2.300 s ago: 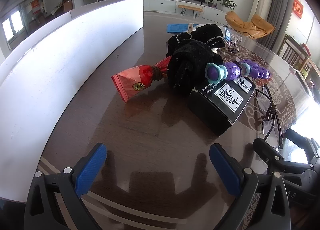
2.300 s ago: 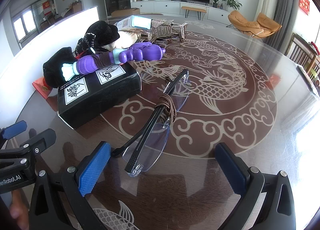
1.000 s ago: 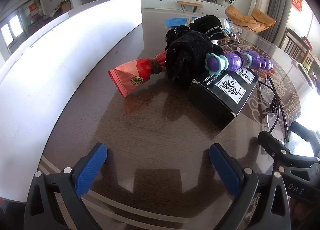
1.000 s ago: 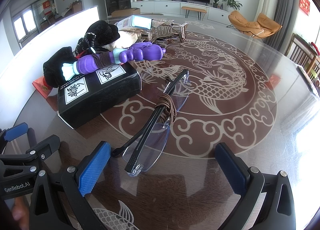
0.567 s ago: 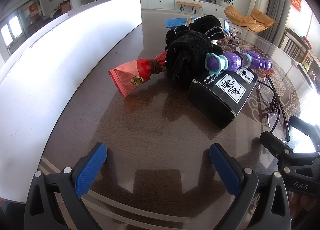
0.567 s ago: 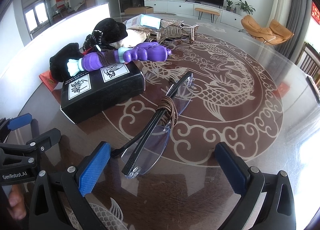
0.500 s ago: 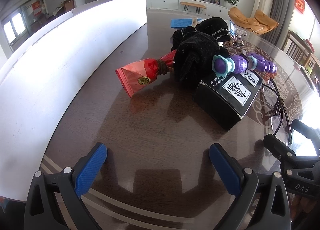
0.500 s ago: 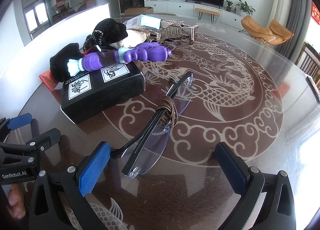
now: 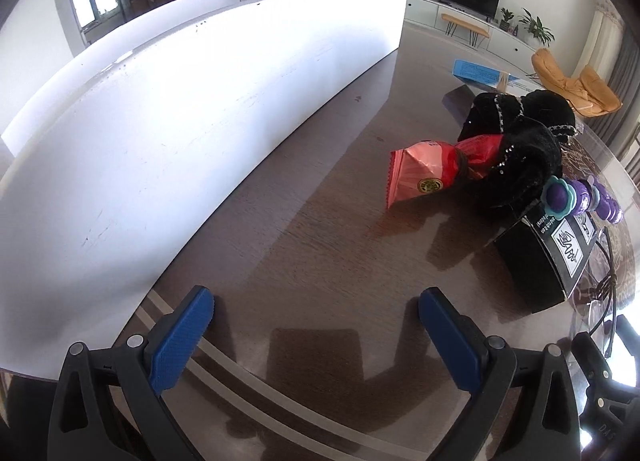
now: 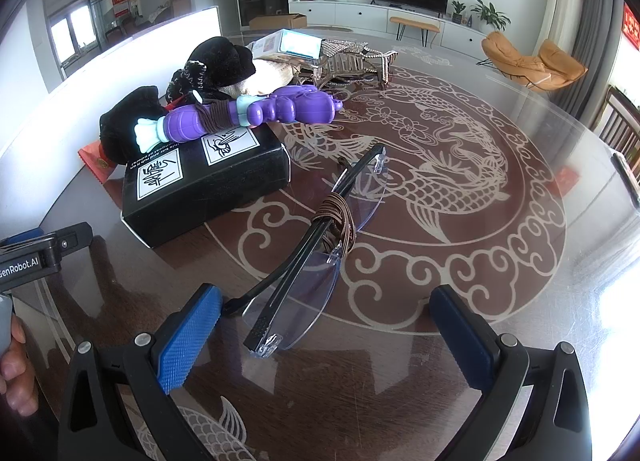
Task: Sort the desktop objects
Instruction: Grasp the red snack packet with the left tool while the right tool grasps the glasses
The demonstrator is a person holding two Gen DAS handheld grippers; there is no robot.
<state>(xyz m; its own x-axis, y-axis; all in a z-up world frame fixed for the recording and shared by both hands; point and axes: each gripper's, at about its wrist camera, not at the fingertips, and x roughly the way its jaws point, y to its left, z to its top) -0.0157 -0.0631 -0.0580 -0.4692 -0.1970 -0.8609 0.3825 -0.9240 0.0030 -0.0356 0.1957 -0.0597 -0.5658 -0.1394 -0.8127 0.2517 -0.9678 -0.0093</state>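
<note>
A black box (image 10: 208, 185) with white labels lies on the table and bears a purple toy (image 10: 248, 113) wound with brown cord. The box also shows in the left wrist view (image 9: 548, 257), with the toy (image 9: 576, 201) on it. A red snack packet (image 9: 432, 173) and black fabric (image 9: 520, 157) lie beside the box. Folded glasses (image 10: 316, 249) wrapped in brown cord lie between the fingers of my right gripper (image 10: 326, 335), which is open and empty. My left gripper (image 9: 316, 335) is open and empty above bare table, well short of the packet.
A long white board (image 9: 180, 121) stands along the table's left side. A blue box (image 10: 296, 43), a beaded bag (image 10: 348, 61) and pale cloth lie at the back. The table (image 10: 460, 181) has a glass top with a dragon pattern. The room's chairs stand far right.
The left gripper has swung left toward the white board, so the pile now sits at its right. The right gripper has held still over the glasses. Both stay open.
</note>
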